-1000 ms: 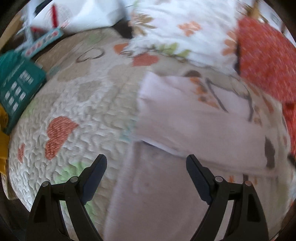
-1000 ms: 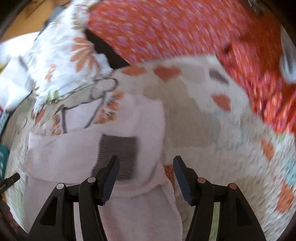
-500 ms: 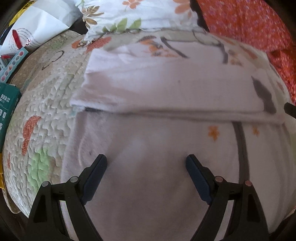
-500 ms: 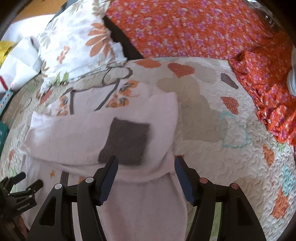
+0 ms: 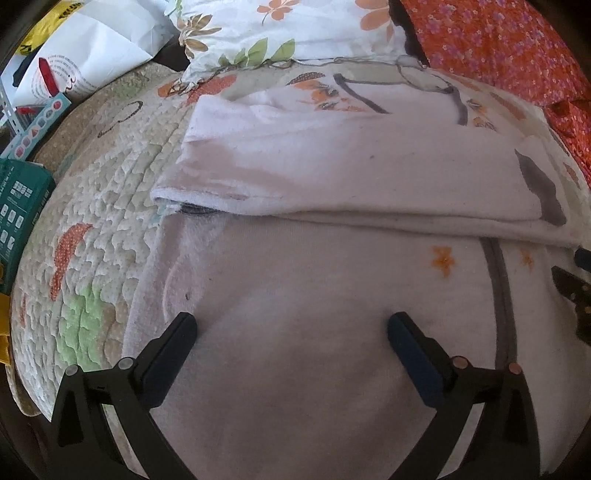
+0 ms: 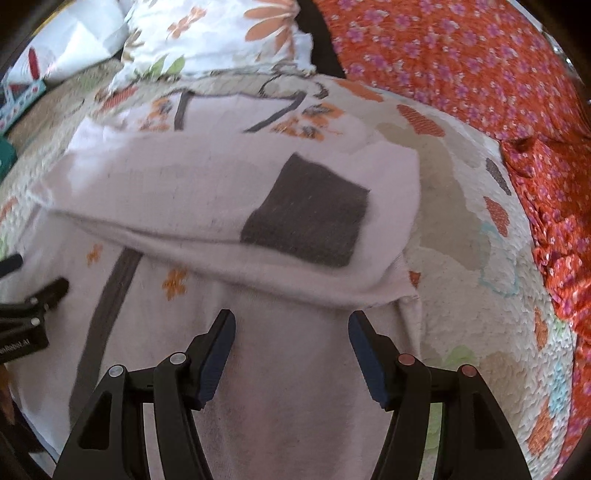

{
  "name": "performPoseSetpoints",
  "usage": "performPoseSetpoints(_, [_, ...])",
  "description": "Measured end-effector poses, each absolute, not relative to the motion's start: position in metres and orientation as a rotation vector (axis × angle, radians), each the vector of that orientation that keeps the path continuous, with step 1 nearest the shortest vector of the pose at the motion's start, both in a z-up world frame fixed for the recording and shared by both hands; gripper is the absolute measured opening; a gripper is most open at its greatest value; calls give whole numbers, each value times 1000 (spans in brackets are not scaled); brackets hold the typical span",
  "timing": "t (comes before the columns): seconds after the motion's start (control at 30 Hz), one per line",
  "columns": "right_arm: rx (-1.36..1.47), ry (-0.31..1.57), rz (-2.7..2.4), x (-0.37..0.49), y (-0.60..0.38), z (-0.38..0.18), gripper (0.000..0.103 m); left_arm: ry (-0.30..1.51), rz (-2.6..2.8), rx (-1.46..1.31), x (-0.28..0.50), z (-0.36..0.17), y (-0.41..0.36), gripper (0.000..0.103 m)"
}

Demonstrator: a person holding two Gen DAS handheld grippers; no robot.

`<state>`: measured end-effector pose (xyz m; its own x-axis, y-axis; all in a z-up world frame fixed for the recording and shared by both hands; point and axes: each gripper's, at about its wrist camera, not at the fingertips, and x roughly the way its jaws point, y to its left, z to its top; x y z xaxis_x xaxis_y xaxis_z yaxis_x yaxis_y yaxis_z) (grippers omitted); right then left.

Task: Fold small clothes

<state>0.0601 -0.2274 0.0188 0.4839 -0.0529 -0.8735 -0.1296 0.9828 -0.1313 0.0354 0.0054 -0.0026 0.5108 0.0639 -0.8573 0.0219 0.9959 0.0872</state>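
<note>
- A home, most likely a bedroom: the work surface is a bed covered by a quilted bedspread [image 5: 110,206] stitched with orange hearts and pale green patches.
- A pillow in a white case with orange flowers and green leaves [image 5: 295,29] lies at the far end of the bed; it also shows in the right wrist view [image 6: 221,33].
- An orange cloth with small purple flowers [image 6: 461,62] is heaped along the right side.
- Household clutter sits at the bed's left edge: a white printed plastic bag [image 5: 85,55] and a teal cardboard box [image 5: 18,210].
- A pale pink child's garment with a grey patch [image 6: 306,214] is spread on the quilt.
</note>
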Motion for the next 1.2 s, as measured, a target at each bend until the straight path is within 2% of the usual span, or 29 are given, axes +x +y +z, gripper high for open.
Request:
performPoseSetpoints(0.5, [-95,1109,26,69,-247,8,90,1002,58,105,29,-2,-3,103])
performPoseSetpoints(1.2, [-37,1108,10,72,-258,2,103,1018,57,72,30,-3,-1,103])
